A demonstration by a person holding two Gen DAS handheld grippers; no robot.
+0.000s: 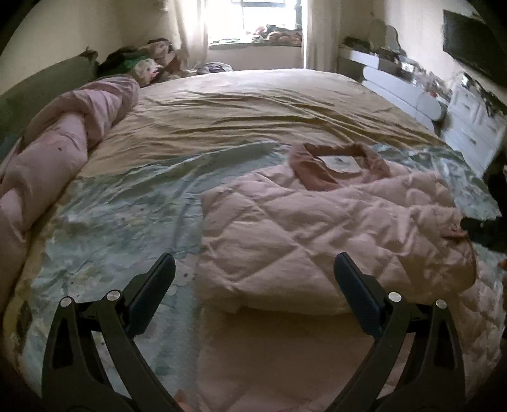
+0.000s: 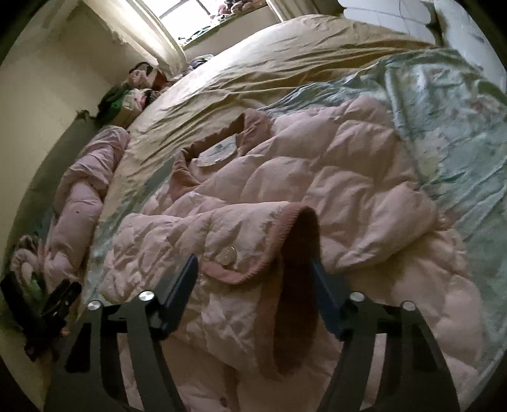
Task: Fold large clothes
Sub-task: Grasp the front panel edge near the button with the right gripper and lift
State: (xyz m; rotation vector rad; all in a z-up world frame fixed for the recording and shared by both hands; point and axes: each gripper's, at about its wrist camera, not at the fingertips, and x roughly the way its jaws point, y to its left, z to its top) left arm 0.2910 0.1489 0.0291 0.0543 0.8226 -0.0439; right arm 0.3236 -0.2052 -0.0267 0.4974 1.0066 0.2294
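your left gripper (image 1: 253, 275) hung above the bed with its jaws spread wide and nothing between them; the near edge of the pink quilted jacket (image 1: 332, 228) lay below and just beyond the right-hand fingertip, while the left-hand fingertip sat over the pale green floral sheet (image 1: 126, 202). your right gripper (image 2: 253, 272) had its jaws around the jacket's sleeve cuff (image 2: 285, 247), the darker pink lining of the opening facing the camera and a round snap button (image 2: 228, 255) showing on the cuff tab. the left pad (image 2: 180, 285) stood just clear of the fabric, and the right pad was partly hidden behind the cuff, so you had the cuff between the fingers but not clamped as far as could be seen. in the left wrist view your right gripper showed as a dark shape at the sleeve end, at the right edge.

the jacket lay flat, collar (image 1: 336, 161) away from you with a white label inside it, body folded across itself. it rested on the floral sheet, beyond which a tan cover (image 1: 253, 107) stretched to the far side. a rolled pink duvet (image 1: 57, 152) ran along the left of the bed, against a green headboard (image 1: 47, 79). behind were a bright window (image 1: 253, 19) with pale curtains, a heap of clothes in the corner, and white drawers (image 1: 469, 120) at right
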